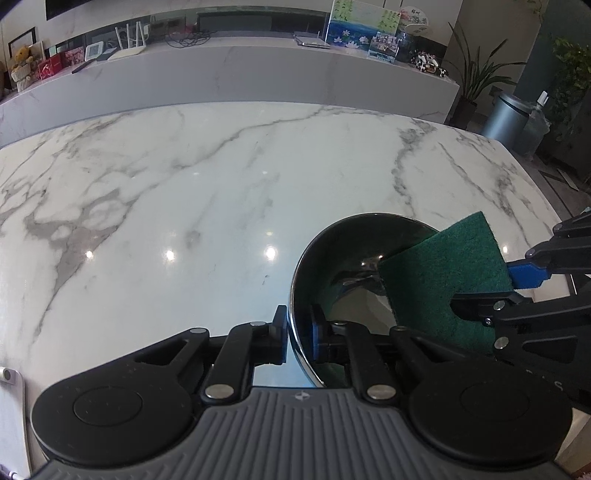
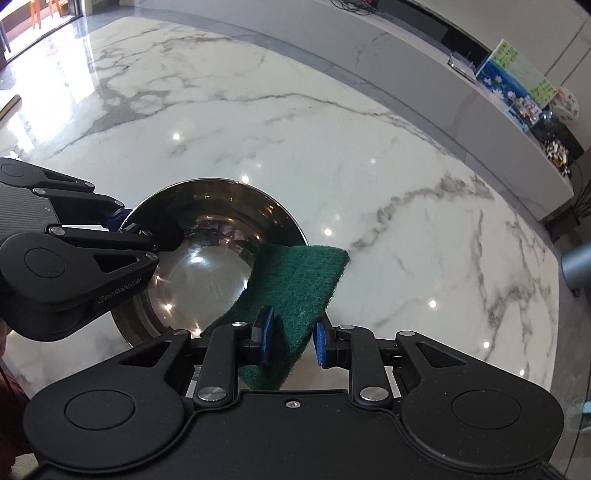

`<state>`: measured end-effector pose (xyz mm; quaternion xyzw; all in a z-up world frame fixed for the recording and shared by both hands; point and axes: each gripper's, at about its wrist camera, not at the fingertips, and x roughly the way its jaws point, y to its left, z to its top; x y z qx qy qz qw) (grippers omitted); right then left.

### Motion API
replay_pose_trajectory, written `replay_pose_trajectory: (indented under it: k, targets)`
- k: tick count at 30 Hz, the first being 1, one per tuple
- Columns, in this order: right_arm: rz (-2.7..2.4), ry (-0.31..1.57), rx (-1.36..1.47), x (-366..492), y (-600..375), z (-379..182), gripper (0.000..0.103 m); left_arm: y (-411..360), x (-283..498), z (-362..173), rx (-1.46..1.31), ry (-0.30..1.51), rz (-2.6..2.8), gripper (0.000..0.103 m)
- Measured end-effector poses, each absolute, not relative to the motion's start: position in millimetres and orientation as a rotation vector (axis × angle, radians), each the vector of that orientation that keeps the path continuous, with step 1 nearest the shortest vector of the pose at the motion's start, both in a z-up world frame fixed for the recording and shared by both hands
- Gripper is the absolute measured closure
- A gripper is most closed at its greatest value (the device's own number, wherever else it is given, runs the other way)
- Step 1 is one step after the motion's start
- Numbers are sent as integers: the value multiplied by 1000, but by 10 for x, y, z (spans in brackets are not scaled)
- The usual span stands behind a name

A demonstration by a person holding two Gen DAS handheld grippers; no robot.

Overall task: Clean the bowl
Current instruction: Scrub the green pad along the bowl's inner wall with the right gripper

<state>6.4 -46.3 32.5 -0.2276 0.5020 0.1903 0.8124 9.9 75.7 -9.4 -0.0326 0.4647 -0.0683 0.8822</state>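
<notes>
left gripper (image 1: pixel 298 334): nearest in left wrist view, fingers clamped on bowl rim, one pad outside the wall, one inside; also seen in right wrist view (image 2: pixel 122 227) coming in from the left edge onto the rim.
right gripper (image 2: pixel 291 341): fingers closed on the green scouring pad, left pad pressing into it, right pad at its edge; in left wrist view (image 1: pixel 480 291) it enters from the right with the pad pinched.
scouring pad (image 2: pixel 295 284): dark green, flat sheet bent between the fingers; far end lies over the bowl's right rim and dips toward the inside; in left wrist view (image 1: pixel 439 273) it covers the right part of the bowl opening.
bowl (image 2: pixel 207 266): shiny steel, on the marble table, just ahead-left of the right gripper, tilted toward it; rim held on the left side; inside mirrors lights. In left wrist view (image 1: pixel 332 266) it sits right of centre, directly in the left gripper's fingers.
contact pad/bowl: pad touches the rim; whether it touches the bowl bottom, cannot tell.
table (image 1: pixel 221 184): white marble, grey veins, glossy, light spots reflected.
far: marble ledge (image 1: pixel 229 70) behind the table with a painted picture (image 1: pixel 364 27), white router (image 1: pixel 127 46), plush toy (image 1: pixel 22 59); grey bin (image 1: pixel 506 118) and plants (image 1: pixel 476 70) at right.
</notes>
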Motion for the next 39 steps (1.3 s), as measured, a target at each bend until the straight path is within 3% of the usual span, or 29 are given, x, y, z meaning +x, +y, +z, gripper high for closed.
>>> replay_pose_trajectory:
  k: [5, 19, 31, 39]
  targets:
    - [368, 1183, -304, 92, -596, 361, 82, 742, 95, -97, -63, 966, -146, 92]
    - [374, 1202, -90, 212, -832, 237, 83, 738, 99, -94, -68, 967, -154, 92]
    - [444, 939, -542, 55, -523, 196, 85, 769, 122, -117, -106, 976, -170, 92]
    - [438, 986, -371, 163, -692, 267, 85, 765, 120, -117, -101, 977, -176, 93]
